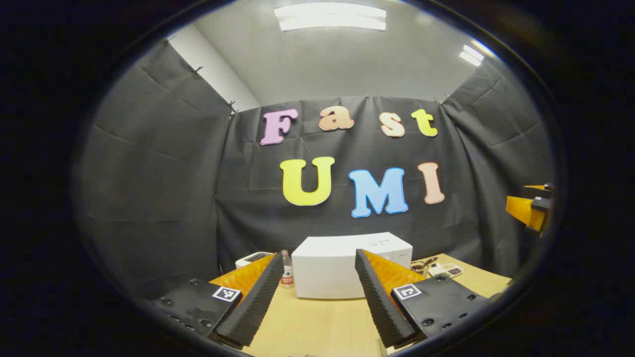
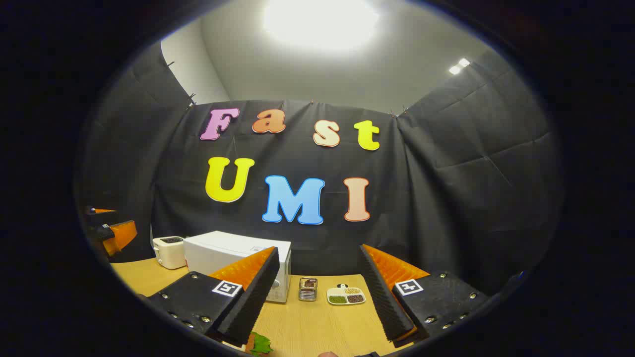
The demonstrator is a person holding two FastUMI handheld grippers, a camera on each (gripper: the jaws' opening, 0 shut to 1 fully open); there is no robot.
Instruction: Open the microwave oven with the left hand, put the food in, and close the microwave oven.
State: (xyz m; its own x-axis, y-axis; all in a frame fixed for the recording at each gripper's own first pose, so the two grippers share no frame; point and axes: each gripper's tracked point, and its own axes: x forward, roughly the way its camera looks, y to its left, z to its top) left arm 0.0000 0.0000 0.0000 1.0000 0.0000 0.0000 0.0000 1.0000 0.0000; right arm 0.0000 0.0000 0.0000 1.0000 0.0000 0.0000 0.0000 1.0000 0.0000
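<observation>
Opening step not begun: microwave [image 1: 342,265] shut at the table's [image 1: 317,322] far side, left gripper [image 1: 317,302] fingers apart, empty, well short; right gripper [image 2: 317,297] likewise apart; left must reach the door.

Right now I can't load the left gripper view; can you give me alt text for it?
The left gripper hangs open above a wooden table, aimed at a closed white microwave oven. A bottle and toaster stand left of it, a small dish right.
</observation>
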